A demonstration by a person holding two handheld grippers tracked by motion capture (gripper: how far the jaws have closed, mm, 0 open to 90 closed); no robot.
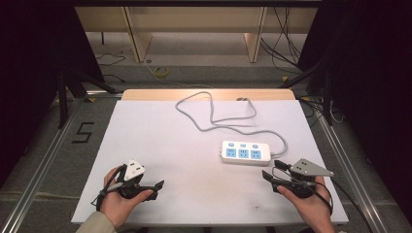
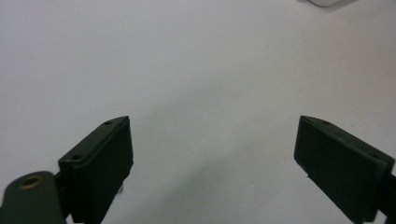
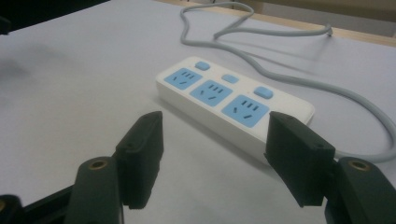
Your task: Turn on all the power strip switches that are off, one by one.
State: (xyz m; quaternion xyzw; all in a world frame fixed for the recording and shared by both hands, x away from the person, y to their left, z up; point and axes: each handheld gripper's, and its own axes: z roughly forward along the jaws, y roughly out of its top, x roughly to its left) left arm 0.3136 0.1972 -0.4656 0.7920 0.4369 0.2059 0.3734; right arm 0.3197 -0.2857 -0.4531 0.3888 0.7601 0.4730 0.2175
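- White sheeting covers the table (image 1: 160, 141), with a strip of bare wood along its far edge and dark floor and cables beyond.
- Toward the right side lies a white power strip (image 1: 243, 153) — three blue sockets in a row, each with a small blue switch behind it, every socket with nothing plugged in.
- Its grey cord (image 1: 214, 114) leaves the strip's right end and loops back across the far half of the table.
- At the near left, the left gripper (image 1: 156, 187) is held low over the sheet, jaws wide apart with bare white surface between them, well apart from the strip.
- At the near right, the right gripper (image 3: 212, 158) points at the power strip from just beside it — jaws spread wide, nothing between the pads, not touching it.
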